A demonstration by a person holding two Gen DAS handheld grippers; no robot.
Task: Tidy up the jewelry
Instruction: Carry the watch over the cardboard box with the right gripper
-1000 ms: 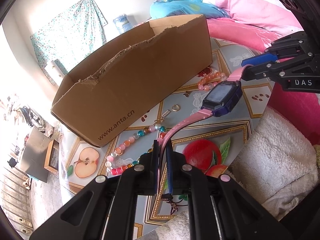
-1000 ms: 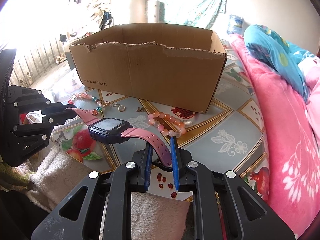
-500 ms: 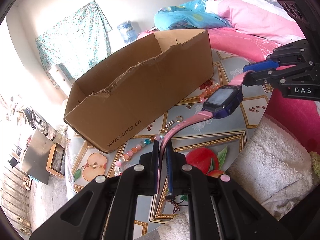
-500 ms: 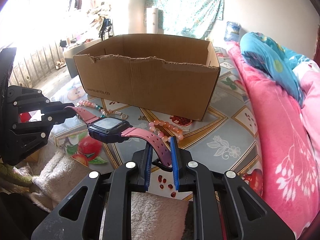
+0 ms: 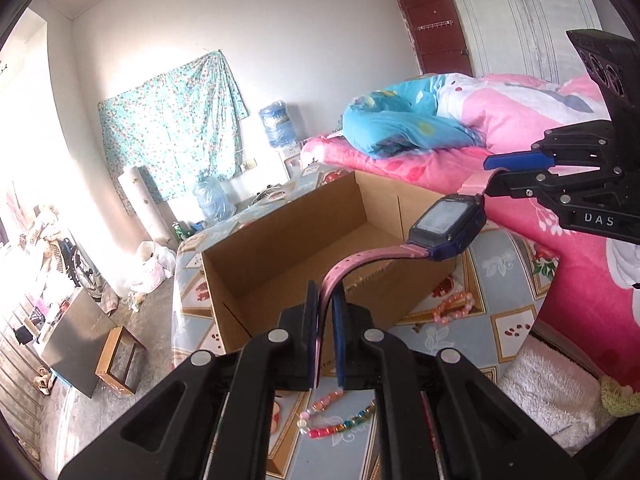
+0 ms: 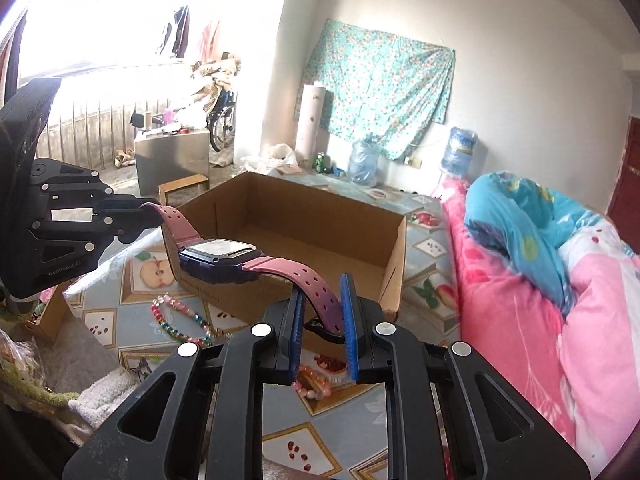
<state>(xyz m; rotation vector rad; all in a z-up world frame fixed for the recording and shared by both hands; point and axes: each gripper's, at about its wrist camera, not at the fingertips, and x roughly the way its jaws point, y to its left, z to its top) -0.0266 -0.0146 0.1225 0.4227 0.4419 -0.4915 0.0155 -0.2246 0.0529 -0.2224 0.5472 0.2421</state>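
Note:
A pink-strapped watch (image 5: 448, 228) (image 6: 218, 258) with a dark case hangs stretched between both grippers, over the near wall of the open cardboard box (image 5: 288, 240) (image 6: 320, 216). My left gripper (image 5: 325, 308) (image 6: 138, 212) is shut on one strap end. My right gripper (image 6: 322, 304) (image 5: 490, 172) is shut on the other strap end. A multicoloured bead bracelet (image 5: 336, 420) (image 6: 180, 320) and a pink-orange bead bracelet (image 5: 454, 306) (image 6: 316, 384) lie on the patterned tablecloth (image 5: 512, 320) (image 6: 132, 312) in front of the box.
A bed with pink and blue quilts (image 5: 440, 128) (image 6: 560, 280) borders the table on the right. A white fluffy cloth (image 5: 552, 392) lies at the table's near edge. Beyond the table stand a metal cabinet (image 6: 172, 160), water jugs (image 6: 460, 152) and a small wooden stool (image 5: 120, 356).
Both grippers have risen together with the watch. It has gone from low over the tablecloth to above the box's rim, and the box's inside now shows.

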